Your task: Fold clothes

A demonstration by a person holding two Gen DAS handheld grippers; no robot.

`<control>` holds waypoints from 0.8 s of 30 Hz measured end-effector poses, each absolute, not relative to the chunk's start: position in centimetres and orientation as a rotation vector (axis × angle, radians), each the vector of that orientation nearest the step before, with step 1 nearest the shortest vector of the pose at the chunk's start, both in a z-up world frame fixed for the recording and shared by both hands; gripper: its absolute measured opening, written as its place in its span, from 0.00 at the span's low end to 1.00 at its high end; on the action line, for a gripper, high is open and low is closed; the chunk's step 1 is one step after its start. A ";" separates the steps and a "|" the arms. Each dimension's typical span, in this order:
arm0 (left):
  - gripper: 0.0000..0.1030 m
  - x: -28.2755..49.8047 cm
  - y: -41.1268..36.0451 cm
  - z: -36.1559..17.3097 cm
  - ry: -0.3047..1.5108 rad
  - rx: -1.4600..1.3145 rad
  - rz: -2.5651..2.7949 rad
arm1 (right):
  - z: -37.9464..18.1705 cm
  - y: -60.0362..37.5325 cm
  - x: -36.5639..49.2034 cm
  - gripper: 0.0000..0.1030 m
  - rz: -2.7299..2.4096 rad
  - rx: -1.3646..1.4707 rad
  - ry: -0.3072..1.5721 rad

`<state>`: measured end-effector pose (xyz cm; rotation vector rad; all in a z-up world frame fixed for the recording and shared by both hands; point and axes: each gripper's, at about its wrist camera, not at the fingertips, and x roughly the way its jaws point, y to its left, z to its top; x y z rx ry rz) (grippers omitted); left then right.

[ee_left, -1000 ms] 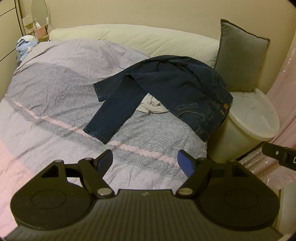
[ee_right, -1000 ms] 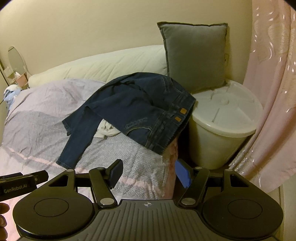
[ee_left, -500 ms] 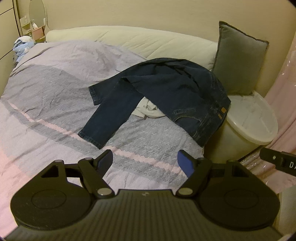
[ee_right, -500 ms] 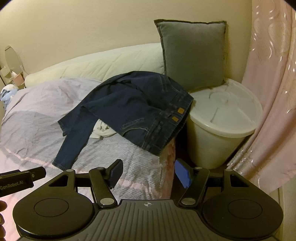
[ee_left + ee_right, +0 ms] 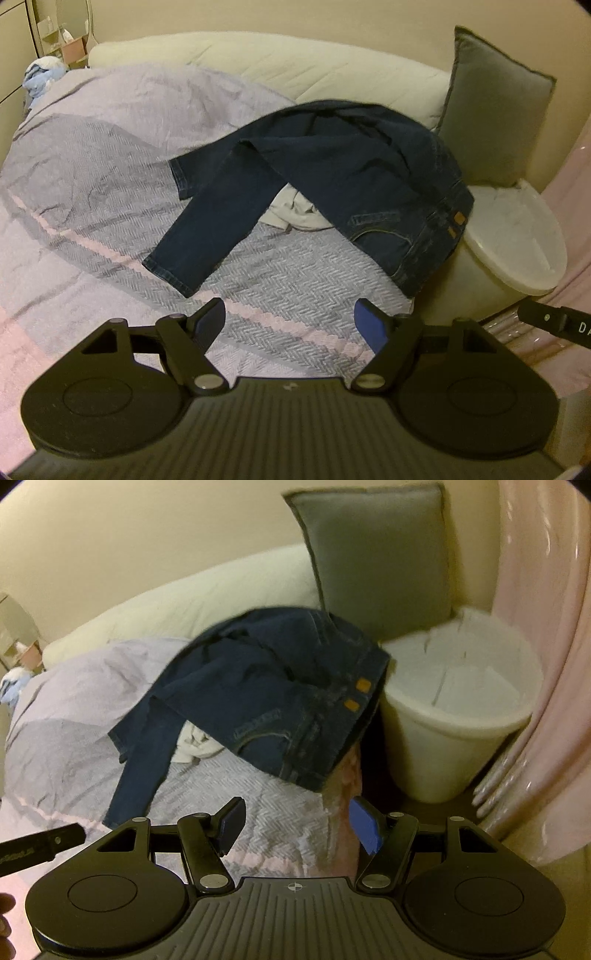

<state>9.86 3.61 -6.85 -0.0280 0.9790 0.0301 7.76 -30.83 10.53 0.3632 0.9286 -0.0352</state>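
— On the bed [image 5: 110,155], near its right edge: dark jeans [image 5: 332,173], rumpled, waistband end hanging over the side toward a white lidded bin [image 5: 517,236]. One leg stretched down-left across the grey herringbone cover, cuff toward the camera.

— Under the jeans?

— Pale garment [image 5: 295,214], bunched, peeking out between the leg and the seat. Partly hidden by the denim.

— Left tongs [image 5: 290,319]?

— Spread wide, holding nothing, hovering above the cover, apart from the jeans cuff. Blue pads facing inward.

— Right tongs [image 5: 297,821]?

— Also spread wide, empty, over the bed's right edge. Jeans [image 5: 266,701] ahead, not touched. Two tan patches visible on the waistband there. Bin [image 5: 461,716] just beside the bed, lid shut.

— Anything else around?

— Grey cushion [image 5: 380,554] upright against the wall behind the bin, cream headboard [image 5: 277,62] along the back, pink curtain [image 5: 546,664] at right. Blue-and-white cloth bundle [image 5: 42,75] at the far left corner. Blur in the right view, fine detail hard to tell. Tip of the other device visible at the edge of each view.
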 end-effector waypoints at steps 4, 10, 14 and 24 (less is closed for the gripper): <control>0.72 12.4 2.9 -8.5 1.010 -0.029 0.026 | 7.2 -33.7 10.1 0.64 -0.018 0.489 0.963; 0.72 17.6 1.3 -11.9 1.068 -0.025 0.003 | 2.5 -37.2 13.5 0.64 -0.022 0.635 0.936; 0.72 21.1 0.0 -14.2 1.104 -0.012 -0.007 | -1.1 -39.5 16.2 0.64 -0.047 0.777 0.905; 0.72 28.6 -0.2 -19.8 1.190 -0.014 0.036 | -11.2 -43.5 21.5 0.64 -0.095 1.155 0.858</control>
